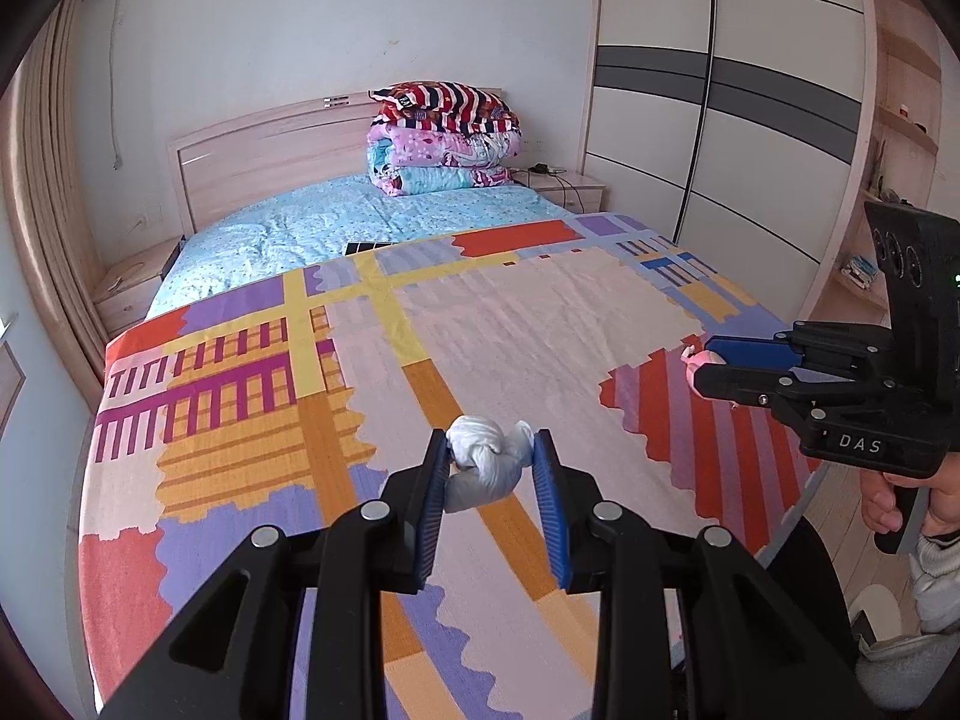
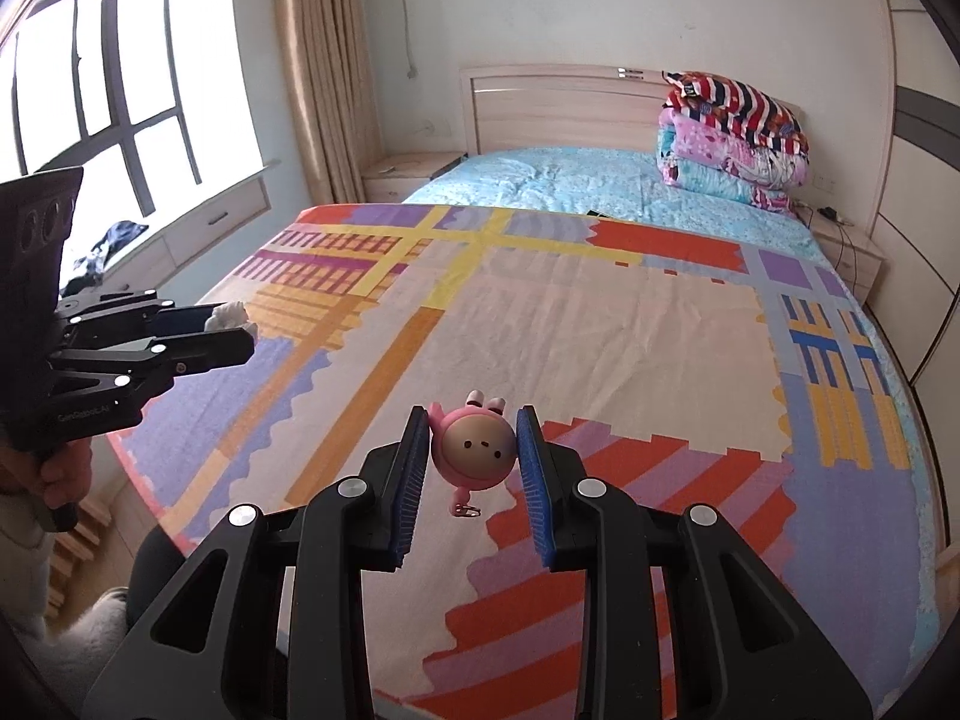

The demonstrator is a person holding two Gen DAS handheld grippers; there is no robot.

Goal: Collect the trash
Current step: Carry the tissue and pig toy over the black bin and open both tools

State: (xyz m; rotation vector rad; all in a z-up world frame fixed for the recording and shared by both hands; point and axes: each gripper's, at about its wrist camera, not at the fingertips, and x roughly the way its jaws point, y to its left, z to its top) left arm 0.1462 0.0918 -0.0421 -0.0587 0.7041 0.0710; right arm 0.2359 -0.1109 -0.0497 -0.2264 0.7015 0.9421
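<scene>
Left wrist view is looking down along the left hand-held gripper (image 1: 491, 456), whose blue pads are pressing on either side of a crumpled white tissue wad (image 1: 485, 468), holding it clear above the bed (image 1: 252, 372). The wad is sitting between the fingertips, bulging a little past them. Under it a patchwork blanket (image 1: 540, 312) in orange, purple, yellow and cream is covering the near part of the bed, and a pale blue sheet (image 1: 300, 228) is showing beyond. At the right edge of this view the right hand-held gripper (image 1: 699, 363) is pointing in sideways over the blanket's edge, with a bit of pink peeking out at its tips, and a hand (image 1: 900, 498) is wrapping its grip below.

In the right wrist view the right hand-held gripper (image 2: 472, 450) is clamping a small pink round toy (image 2: 472, 450) with a drawn face and two little ears, a metal ring dangling under it; the toy is hanging above the blanket (image 2: 600, 324). At the left the left hand-held gripper (image 2: 240, 330) is showing in profile with the white wad (image 2: 231, 315) at its tips. Folded quilts (image 2: 732, 144) are lying stacked at the head of the bed against the headboard (image 2: 558, 108), beside a wardrobe (image 1: 750, 96). A window (image 2: 102, 78) with a beige curtain (image 2: 324, 72) is standing on the other side.
</scene>
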